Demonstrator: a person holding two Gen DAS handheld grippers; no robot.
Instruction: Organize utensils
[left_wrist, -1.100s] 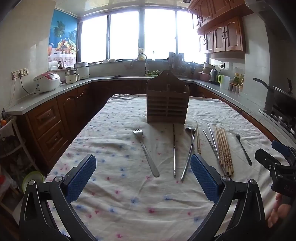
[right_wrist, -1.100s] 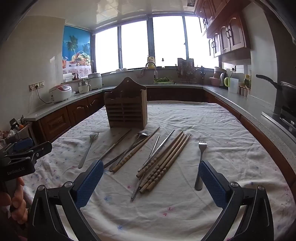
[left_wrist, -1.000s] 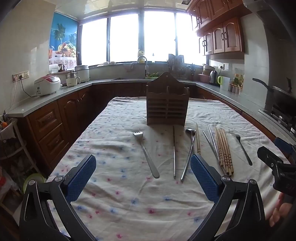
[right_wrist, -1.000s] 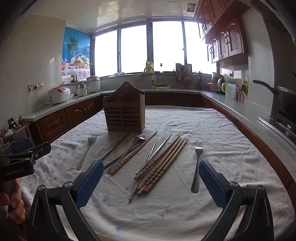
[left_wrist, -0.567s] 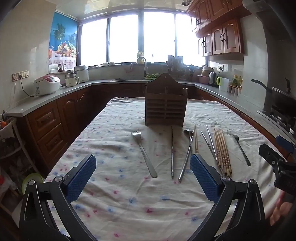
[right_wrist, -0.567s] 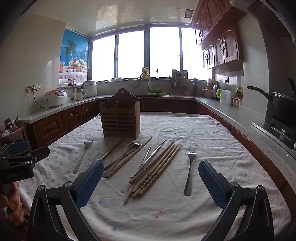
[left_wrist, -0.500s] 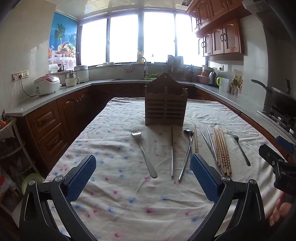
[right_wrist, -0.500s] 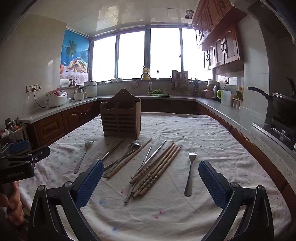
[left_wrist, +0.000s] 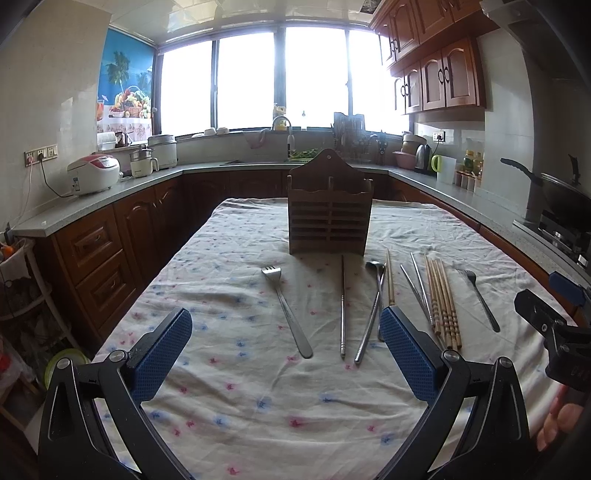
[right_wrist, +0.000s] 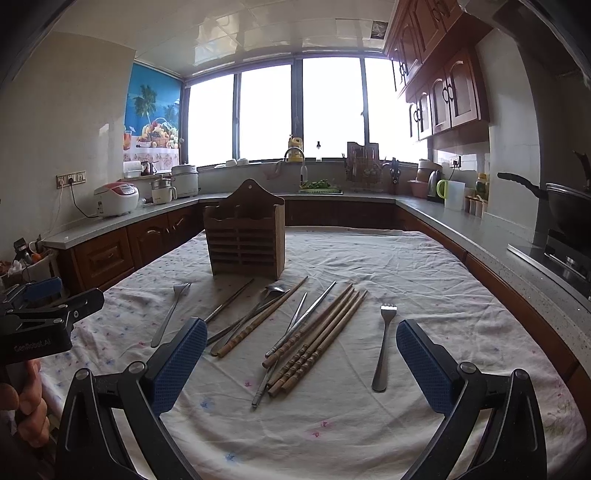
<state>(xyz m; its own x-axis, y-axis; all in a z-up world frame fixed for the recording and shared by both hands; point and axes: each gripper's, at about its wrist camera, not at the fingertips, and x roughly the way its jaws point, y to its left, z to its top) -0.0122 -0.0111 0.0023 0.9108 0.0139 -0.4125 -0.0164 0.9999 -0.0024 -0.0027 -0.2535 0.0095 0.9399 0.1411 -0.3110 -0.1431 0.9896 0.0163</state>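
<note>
Since a second ago your view barely shifted. Your left claw (left_wrist: 284, 350) and right claw (right_wrist: 301, 360) gape wide, grasping nothing. Forks, chopsticks (right_wrist: 317, 339) and probably a spoon (left_wrist: 371, 306) lie mid-frame before the wooden holder (left_wrist: 330, 218) on the bench (left_wrist: 258, 406).

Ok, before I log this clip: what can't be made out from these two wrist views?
- Wooden utensil holder: its slatted front hides the inside in both views.
- Wooden chopsticks: they overlap in a bundle, so the exact count is unclear.
- Single wooden chopstick: in the left view, the left claw pad covers its near end.
- Countertop jars: too small to identify.
</note>
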